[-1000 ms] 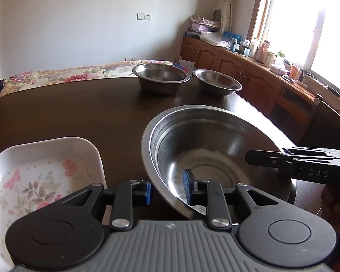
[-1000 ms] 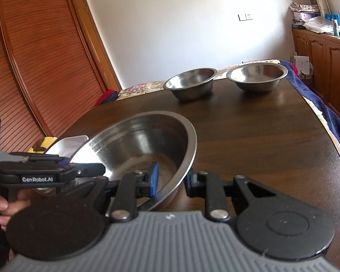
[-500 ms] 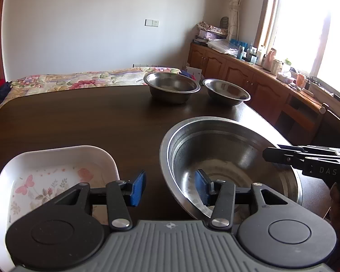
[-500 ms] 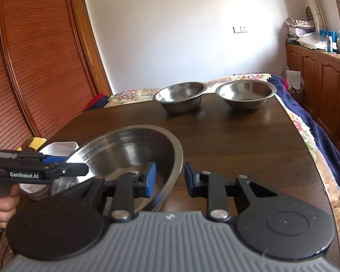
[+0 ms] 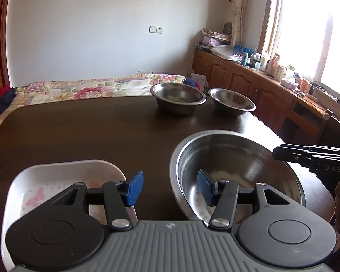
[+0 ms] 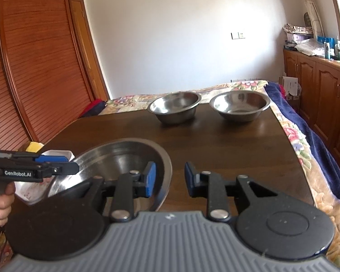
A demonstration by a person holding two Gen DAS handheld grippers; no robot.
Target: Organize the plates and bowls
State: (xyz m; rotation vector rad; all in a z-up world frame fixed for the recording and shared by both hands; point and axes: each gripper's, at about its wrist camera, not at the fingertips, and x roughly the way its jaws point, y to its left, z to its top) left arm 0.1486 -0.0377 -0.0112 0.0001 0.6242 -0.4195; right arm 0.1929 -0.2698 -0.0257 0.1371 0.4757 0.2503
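Tongs (image 5: 171, 189) agape astride basin (image 5: 235, 158) rim

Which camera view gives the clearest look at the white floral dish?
The left wrist view: the white floral dish lies near, its rim and butterfly print visible beside the large steel bowl. The right wrist view shows only a white corner behind the left gripper.

White wall (image 5: 90, 34), slatted wooden doors (image 6: 34, 68), wooden cabinets (image 5: 238, 81) under bright window (image 5: 317, 34), dark wooden table (image 5: 90, 131)
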